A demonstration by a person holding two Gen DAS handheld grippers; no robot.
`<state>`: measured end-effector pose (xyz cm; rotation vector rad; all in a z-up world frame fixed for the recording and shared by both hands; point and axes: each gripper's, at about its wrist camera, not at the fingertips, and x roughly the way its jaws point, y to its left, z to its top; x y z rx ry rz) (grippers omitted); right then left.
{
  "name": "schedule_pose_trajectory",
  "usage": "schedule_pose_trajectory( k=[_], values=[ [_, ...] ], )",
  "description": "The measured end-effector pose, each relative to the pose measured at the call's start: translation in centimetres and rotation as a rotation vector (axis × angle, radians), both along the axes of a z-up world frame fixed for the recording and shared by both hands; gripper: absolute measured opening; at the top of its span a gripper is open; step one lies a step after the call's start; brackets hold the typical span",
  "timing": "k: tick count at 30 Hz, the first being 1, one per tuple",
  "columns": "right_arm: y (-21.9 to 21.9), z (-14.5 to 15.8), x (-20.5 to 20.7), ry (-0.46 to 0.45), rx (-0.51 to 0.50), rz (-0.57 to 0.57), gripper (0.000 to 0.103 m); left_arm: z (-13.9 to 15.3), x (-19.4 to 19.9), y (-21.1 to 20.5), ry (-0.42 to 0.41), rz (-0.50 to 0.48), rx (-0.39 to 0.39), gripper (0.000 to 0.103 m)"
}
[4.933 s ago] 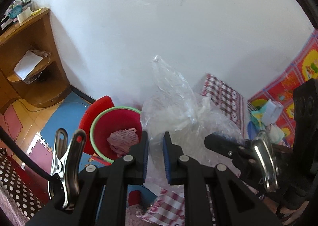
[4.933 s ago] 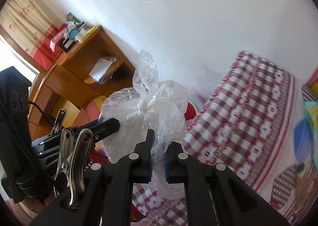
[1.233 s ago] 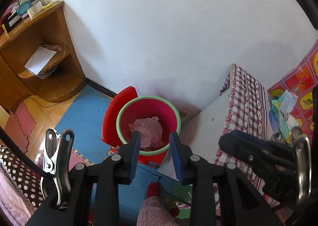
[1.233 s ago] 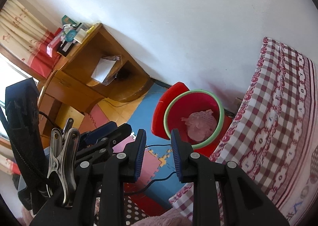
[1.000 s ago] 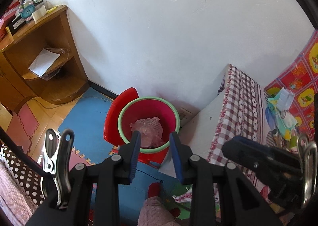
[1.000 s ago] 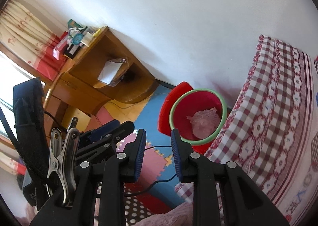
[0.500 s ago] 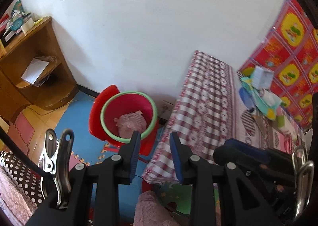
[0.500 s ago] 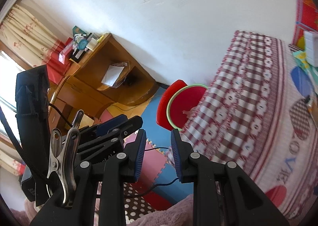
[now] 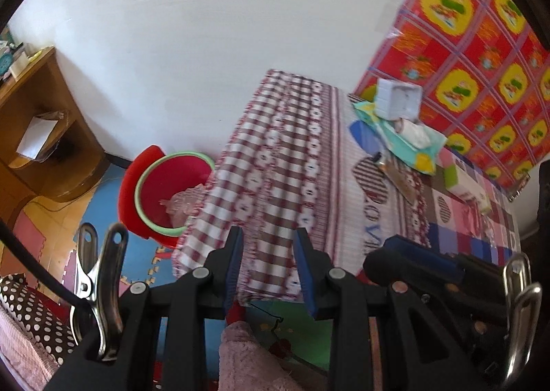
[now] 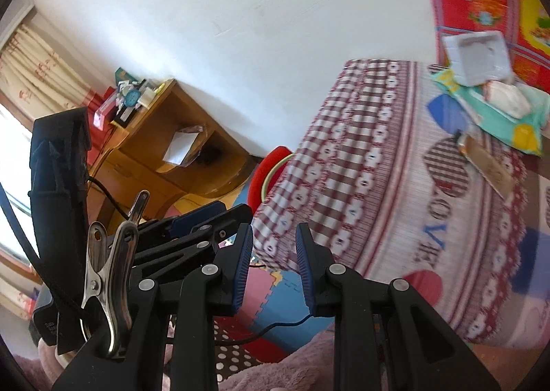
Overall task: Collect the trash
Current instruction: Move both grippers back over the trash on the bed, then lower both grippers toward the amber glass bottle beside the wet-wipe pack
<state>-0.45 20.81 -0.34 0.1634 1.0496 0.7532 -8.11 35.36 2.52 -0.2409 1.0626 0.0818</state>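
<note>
A red bin with a green rim [image 9: 165, 191] stands on the floor left of the table, with a crumpled plastic bag [image 9: 182, 200] inside. The checked tablecloth [image 10: 343, 157] hides most of the bin [image 10: 271, 174] in the right wrist view. At the table's far end lie a white foam tray [image 9: 398, 98], a teal packet [image 9: 409, 147], a crumpled tissue [image 9: 414, 131] and a brownish wrapper [image 9: 395, 174]. My left gripper [image 9: 268, 236] hangs open over the table's near corner with nothing between its pads. To its right, my right gripper [image 10: 274, 231] is also open and holds nothing.
A wooden shelf unit [image 9: 34, 122] stands against the wall at the left. Coloured foam mats [image 10: 275, 301] cover the floor, and a black cable [image 10: 275, 325] runs across them. A green and white box [image 9: 464, 184] lies further right on the table. A red and yellow cloth [image 9: 481, 47] hangs behind.
Both views have swung right, away from the bin and onto the table. The plastic bag both grippers held several seconds ago now lies in the bin. The jaws keep the same gap.
</note>
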Motion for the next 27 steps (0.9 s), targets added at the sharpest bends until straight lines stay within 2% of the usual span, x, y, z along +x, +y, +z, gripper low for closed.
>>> schedule_pose_trajectory(
  k=[8,11,17,27],
  values=[
    [-4.0,0.6,-0.5,-0.021,0.005,-0.05,0.027,0.4,0.0,-4.1,-0.016,-0.056,-0.003,0.031],
    [-5.1,0.5,0.0,-0.017,-0.007,-0.07,0.027,0.1,0.5,-5.2,0.003,-0.07,0.001,0.031],
    [-7.4,1.2,0.8,-0.052,-0.03,-0.097,0.027,0.4,1.3,-6.9,-0.006,-0.077,-0.009,0.031],
    [-10.7,1.7,2.9,-0.058,-0.029,-0.157,0.027,0.5,4.1,-9.2,-0.002,-0.117,-0.031,0.031]
  ],
)
